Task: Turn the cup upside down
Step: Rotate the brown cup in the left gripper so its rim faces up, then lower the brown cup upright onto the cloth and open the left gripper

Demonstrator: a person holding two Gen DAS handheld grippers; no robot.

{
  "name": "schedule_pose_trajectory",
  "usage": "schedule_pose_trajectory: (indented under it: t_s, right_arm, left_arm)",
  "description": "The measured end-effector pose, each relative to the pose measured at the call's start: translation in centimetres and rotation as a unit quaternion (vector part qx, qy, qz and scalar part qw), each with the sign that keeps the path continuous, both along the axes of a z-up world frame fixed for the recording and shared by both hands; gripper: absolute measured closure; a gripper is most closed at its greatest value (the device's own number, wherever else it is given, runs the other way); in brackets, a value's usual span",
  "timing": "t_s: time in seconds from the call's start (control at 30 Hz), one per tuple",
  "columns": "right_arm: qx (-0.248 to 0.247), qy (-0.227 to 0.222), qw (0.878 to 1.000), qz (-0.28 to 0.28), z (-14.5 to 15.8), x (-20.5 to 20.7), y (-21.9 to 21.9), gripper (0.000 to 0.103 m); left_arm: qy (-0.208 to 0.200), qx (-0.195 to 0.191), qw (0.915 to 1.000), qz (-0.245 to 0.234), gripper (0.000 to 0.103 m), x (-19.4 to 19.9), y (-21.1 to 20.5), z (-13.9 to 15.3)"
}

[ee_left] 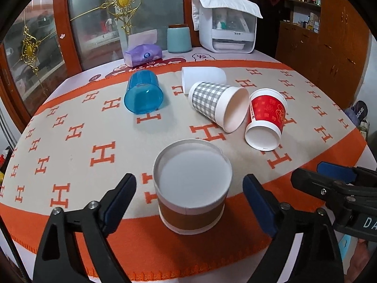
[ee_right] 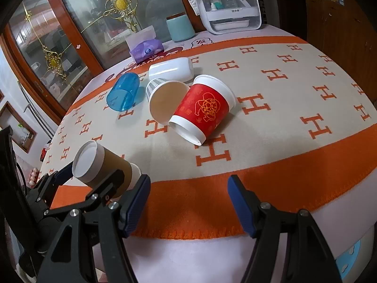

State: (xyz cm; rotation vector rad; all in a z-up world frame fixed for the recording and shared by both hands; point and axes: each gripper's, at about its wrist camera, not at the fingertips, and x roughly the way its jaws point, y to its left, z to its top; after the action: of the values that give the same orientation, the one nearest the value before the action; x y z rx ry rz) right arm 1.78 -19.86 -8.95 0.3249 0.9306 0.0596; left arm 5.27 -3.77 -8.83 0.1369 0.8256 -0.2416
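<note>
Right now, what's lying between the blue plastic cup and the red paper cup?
The grey-checked paper cup lies on its side between the blue plastic cup and the red paper cup, touching the red one. Both wrist views show it.

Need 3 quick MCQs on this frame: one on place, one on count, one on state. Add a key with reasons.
1. Where is the brown cup?
A. Between the left gripper's fingers, on the cloth's orange border
B. Beside the tissue pack
C. Inside another cup

2. How many cups lie on their sides?
A. Two
B. Four
C. Six

3. What state is the right gripper in?
A. Shut on a cup
B. Open, holding nothing
C. Shut on the cloth

Key:
1. A: the cup stands base-up between the two spread fingers.
2. B: the blue cup, white cup, check cup and red cup all lie tipped over.
3. B: its fingers stand wide apart with only cloth between them.
</note>
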Motion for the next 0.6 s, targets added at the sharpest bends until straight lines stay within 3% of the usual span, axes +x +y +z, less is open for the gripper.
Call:
schedule_pose_trajectory:
  t_s: [0.6]
  right_arm:
    - [-0.019,-0.015,1.000,0.003,1.4,-1.7,1.1,0.035]
  left_arm:
    - [0.001,0.024,0.9997,0.009,0.007,-2.7,1.8,1.5]
